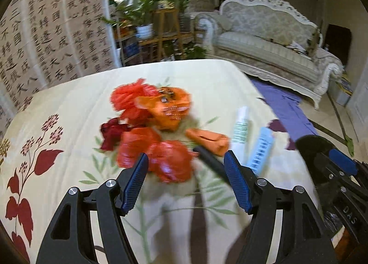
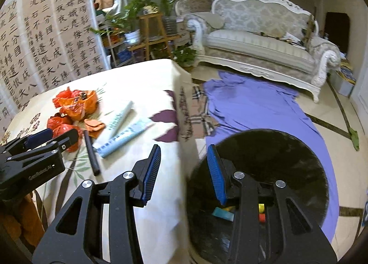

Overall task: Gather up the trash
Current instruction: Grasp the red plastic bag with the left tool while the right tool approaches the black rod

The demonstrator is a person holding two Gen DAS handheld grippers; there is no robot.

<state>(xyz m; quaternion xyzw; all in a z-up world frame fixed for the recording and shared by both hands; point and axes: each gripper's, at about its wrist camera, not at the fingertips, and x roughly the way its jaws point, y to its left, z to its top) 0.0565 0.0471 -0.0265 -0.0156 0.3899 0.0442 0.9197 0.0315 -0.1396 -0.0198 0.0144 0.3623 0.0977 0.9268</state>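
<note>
Here the left hand-held gripper (image 1: 186,172) hangs open and empty over crumpled red-orange plastic wrappers (image 1: 149,135) on the floral-clothed counter (image 1: 69,102); it should straddle one wrapper squarely. The right hand-held gripper (image 2: 184,172) gapes empty above the round black bin (image 2: 264,167).

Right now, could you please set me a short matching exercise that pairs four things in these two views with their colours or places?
Things:
1. crumpled wrappers
2. black bin
3. purple cloth
4. dark stick

Descriptions:
A. spread on the floor in front of the sofa
B. red and orange, piled on the tablecloth
C. lying on the table beside the pale blue packet
D. standing on the floor beside the table, with small coloured items inside

Pairs: 1-B, 2-D, 3-A, 4-C
</note>
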